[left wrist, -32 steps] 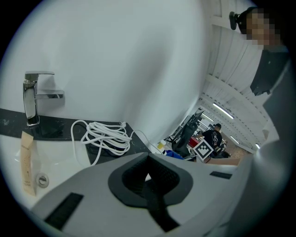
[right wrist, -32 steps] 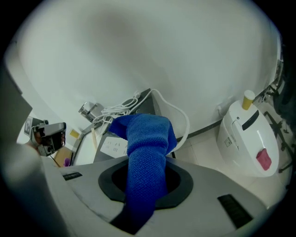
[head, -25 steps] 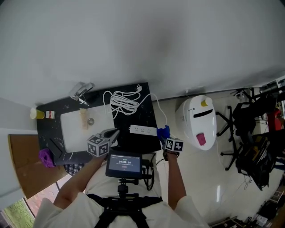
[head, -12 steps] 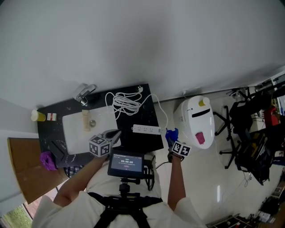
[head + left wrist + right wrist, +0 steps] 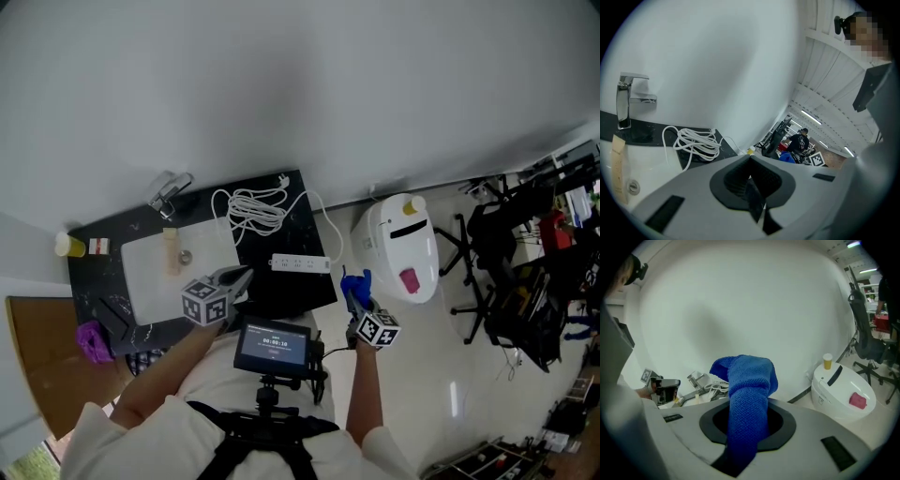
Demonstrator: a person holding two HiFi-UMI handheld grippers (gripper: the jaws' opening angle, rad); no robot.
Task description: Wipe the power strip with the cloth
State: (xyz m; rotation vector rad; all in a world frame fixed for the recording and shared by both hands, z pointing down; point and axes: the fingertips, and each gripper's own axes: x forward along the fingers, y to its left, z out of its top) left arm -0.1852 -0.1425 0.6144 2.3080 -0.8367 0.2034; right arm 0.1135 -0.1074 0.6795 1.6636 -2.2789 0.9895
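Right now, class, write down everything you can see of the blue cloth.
The blue cloth is a bright blue, knitted-looking fabric bunched into a thick fold. The right gripper has its jaws shut on it, and the free end stands up and curls over above them. In the head view it sits just past the right edge of the black counter, to the right of the white power strip and not touching it.
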